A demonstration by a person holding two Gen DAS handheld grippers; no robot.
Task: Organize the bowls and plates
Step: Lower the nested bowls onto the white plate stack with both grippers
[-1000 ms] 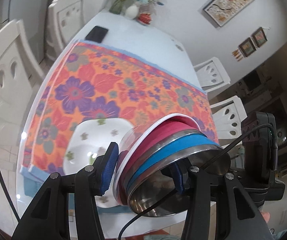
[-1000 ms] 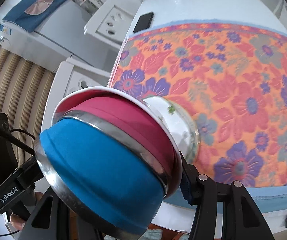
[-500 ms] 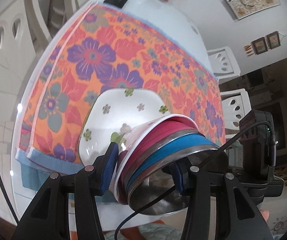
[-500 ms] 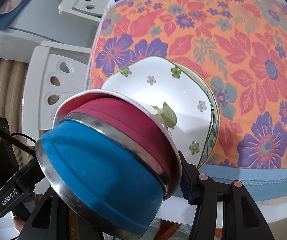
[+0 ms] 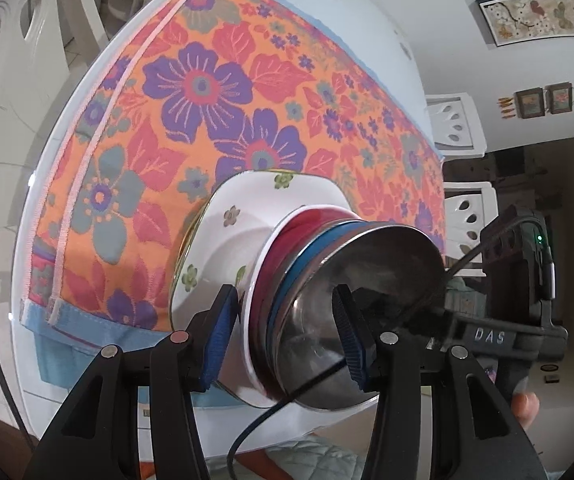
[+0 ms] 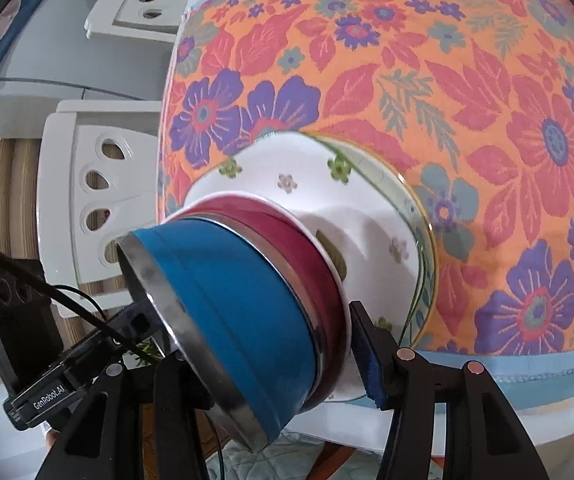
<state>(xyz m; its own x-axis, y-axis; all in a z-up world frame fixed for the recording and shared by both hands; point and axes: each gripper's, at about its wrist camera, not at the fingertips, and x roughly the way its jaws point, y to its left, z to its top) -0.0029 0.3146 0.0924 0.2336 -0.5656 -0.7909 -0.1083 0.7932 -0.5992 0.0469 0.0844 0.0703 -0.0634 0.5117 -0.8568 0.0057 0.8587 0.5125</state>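
Both grippers are clamping 1 nested stack (image 5: 319,280) of bowls from opposite sides, the left gripper (image 5: 283,340) and right gripper (image 6: 271,364) each pinching its walls between the jaws. The stack is hanging just beyond the jaws, over the plate (image 5: 247,216) on the cloth (image 5: 207,92). It is looking heavy, steel-slick and partly breakable; the rims seem the safest hold. Its axis is tilting, mouths facing back toward the grippers.

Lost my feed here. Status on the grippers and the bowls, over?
Both grippers, left and right, clamped on the bowl stack. Stack tilted over the floral plate on the cloth; contact unclear. Nothing in the way.
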